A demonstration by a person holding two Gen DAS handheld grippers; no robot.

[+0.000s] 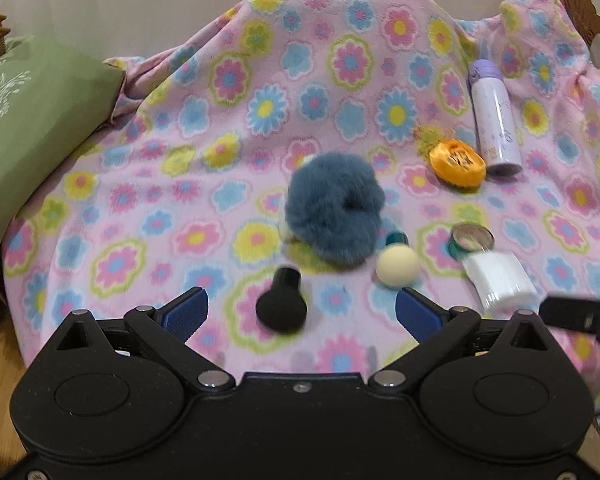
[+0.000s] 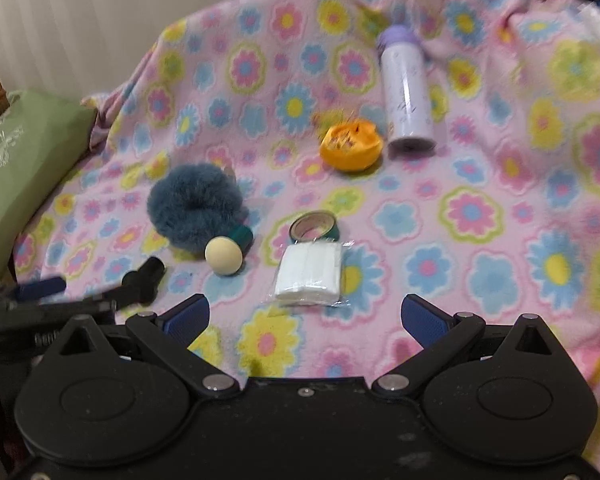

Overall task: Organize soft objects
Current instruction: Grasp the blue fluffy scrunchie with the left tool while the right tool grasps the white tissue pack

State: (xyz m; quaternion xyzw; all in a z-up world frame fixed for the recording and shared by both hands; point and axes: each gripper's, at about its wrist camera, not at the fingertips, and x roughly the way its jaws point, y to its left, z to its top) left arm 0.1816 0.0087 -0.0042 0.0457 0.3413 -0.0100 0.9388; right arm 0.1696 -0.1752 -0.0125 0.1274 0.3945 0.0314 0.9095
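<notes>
Your left gripper (image 1: 302,312) stands with its jaws wide apart and holds nothing; only the black bulb-shaped thing (image 1: 281,305) lies on the blanket between its blue pads. Your right gripper (image 2: 305,318) is also spread wide and empty, and the wrapped white pad pack (image 2: 309,275) lies just beyond its pads at 12 o'clock. From the left gripper, the fluffy blue scrunchie (image 1: 334,209) lies at 12 o'clock on the flowered pink blanket (image 1: 148,184). A cream ball (image 1: 397,265) sits at 5 o'clock of the scrunchie, just beside it. A green tape roll (image 1: 472,242) touches the pad pack. At 1 o'clock, farther away, an orange pouch (image 1: 457,164) lies beside a lilac bottle (image 1: 494,120). A green pillow (image 1: 32,128) is at 10 o'clock.
</notes>
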